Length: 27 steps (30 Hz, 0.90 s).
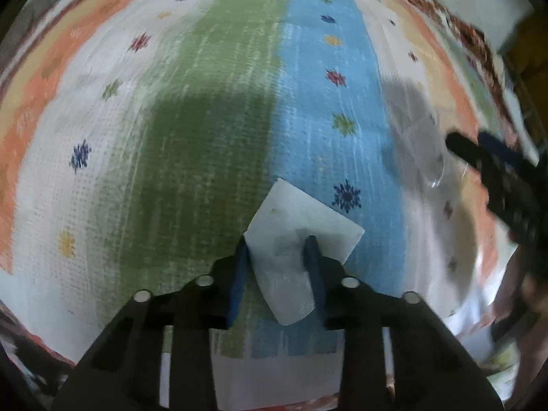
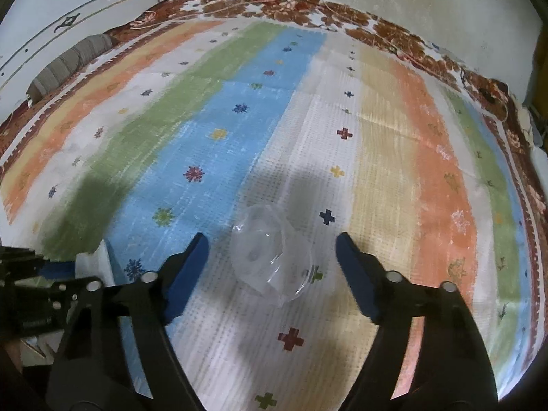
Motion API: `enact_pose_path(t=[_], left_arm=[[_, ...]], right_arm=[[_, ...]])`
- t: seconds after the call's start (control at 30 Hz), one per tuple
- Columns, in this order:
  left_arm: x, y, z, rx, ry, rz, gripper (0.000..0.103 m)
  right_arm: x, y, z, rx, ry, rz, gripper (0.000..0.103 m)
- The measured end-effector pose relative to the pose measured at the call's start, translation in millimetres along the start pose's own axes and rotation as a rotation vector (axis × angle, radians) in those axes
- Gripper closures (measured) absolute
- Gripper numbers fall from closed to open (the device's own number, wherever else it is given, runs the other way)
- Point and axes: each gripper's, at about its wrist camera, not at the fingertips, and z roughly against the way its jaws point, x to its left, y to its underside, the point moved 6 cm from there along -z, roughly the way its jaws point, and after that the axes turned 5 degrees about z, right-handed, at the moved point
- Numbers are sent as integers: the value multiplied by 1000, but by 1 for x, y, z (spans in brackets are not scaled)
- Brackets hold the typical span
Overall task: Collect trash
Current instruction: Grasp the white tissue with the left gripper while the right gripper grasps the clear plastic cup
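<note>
Two trash items on striped mat point(image 2: 383, 157): one white paper piece point(image 1: 301, 239), one clear plastic cup point(image 2: 270, 257)

Left gripper point(image 1: 277, 250): fingers pinched on paper piece, held above green-blue stripe border

Right gripper point(image 2: 272, 243): fingers spread wide, cup lying on its side between them on white stripe, neither pad touching

One grey rolled cushion point(image 2: 68, 61) at mat's far left edge

place: home, bedroom | surface: bed under a striped spread point(image 2: 376, 157) of orange, green, blue and white bands with small stars and crosses | edge: brown floral blanket point(image 2: 394, 30) | far left: grey bolster point(image 2: 68, 65) beside white headboard point(image 2: 78, 17) | behind: stained plaster wall point(image 2: 428, 3)
</note>
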Motion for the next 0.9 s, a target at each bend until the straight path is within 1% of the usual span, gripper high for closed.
enact_pose_path(t=[0.03,0.1,0.13,0.17,0.2,0.3,0.43,0.47,0.6,0.77,0.9], left_arm=[[-2,1,0,1,-1,-11,84],[-4,2,0,1,-9,-12,87],[-4,3,0,4,-8,-12,88],[-5,3,0,5,-6,-11,89],[-5,3,0,7,-1,-9,90],[-4,5,1,7,6,-9,93],[-3,5,10,-9,25,-1,95],[-3,4,13,-15,33,0,95],[-2,2,28,-37,64,8,95],[0,3,42,-60,71,15,96],[-4,3,49,-75,77,10,96]], right_arm=[[-1,0,-2,5,-1,0,41],[1,0,-5,13,-12,0,52],[2,0,-6,17,-16,4,56],[4,1,-8,28,-15,15,65],[4,2,-9,37,-6,21,68],[5,4,-8,41,-1,24,69],[8,5,-4,27,-17,15,71],[8,6,-2,25,-15,19,77],[11,8,8,15,-12,32,82],[4,13,19,22,-43,-8,85],[2,20,29,23,-47,-15,87]])
